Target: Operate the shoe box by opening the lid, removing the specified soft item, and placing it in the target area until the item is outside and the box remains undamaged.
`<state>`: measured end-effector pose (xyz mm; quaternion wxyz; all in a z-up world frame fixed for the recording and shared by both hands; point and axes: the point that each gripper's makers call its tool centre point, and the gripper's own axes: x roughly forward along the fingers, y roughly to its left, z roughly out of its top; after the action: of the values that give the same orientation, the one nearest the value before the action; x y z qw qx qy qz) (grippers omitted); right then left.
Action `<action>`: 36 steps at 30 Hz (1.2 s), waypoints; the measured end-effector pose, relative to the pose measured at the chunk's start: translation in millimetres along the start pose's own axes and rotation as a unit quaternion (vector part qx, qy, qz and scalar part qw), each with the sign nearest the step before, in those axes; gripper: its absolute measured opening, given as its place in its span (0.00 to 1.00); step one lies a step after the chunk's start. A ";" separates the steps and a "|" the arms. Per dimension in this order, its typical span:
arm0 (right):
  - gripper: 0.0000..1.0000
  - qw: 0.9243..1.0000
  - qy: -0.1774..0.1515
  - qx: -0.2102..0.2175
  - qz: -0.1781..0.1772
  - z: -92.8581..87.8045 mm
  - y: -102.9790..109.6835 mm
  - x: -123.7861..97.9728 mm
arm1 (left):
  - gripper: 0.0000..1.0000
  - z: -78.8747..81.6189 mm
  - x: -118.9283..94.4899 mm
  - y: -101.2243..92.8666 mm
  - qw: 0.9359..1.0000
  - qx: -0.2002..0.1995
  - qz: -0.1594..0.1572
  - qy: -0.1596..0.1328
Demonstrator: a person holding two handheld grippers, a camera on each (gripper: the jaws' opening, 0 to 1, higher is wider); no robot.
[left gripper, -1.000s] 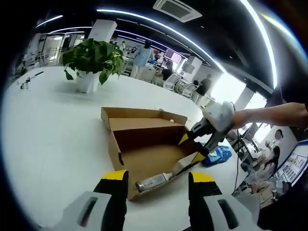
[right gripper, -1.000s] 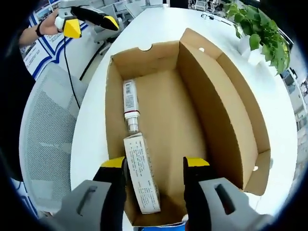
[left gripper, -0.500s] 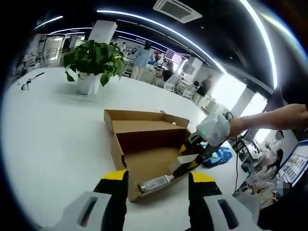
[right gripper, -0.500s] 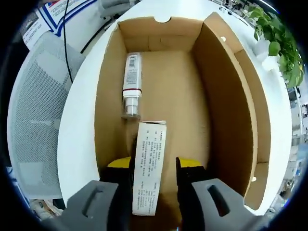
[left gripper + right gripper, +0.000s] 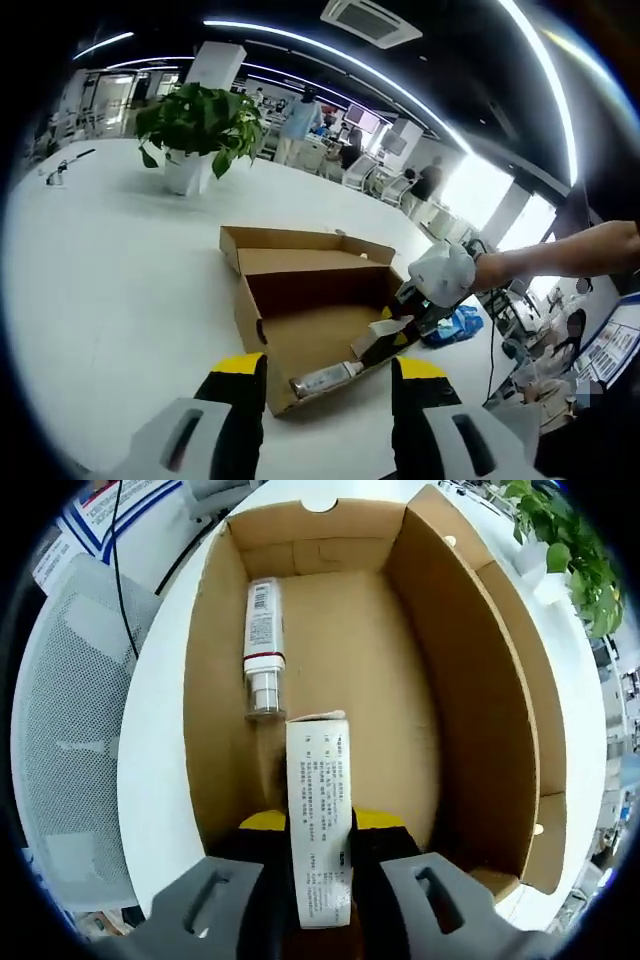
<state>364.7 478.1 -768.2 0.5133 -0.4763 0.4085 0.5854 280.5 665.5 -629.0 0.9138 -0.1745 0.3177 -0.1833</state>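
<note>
The right gripper [image 5: 320, 825] is clamping a slim white printed carton [image 5: 320, 825] — its long axis running away along the jaws, text too small to read — inside the open brown cardboard shoe box [image 5: 480, 710], beyond it a capped tube [image 5: 262, 645] lying lengthwise, while the left gripper [image 5: 325, 385] is hovering with jaws apart.

1 open cardboard shoe box [image 5: 470, 700] | 1 slim white printed carton [image 5: 320, 830] inside it | 1 bottle [image 5: 262, 645] lying inside it | 1 potted plant [image 5: 195, 135] on far table | 1 mesh chair [image 5: 70, 730] at left | 1 blue packet [image 5: 455, 322] right of box | 2 grippers: left [image 5: 325, 385], right [image 5: 320, 825]
</note>
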 end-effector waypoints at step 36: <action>0.19 0.992 -0.095 0.052 -0.069 20.0 -22.6 -87.7 | 0.51 4.8 13.1 -38.7 0.999 0.017 -0.030 0.000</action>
<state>386.0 482.0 -678.0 0.6128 -0.4188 0.3540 0.5691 284.5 626.9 -615.4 0.9105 -0.1686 0.3096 -0.2160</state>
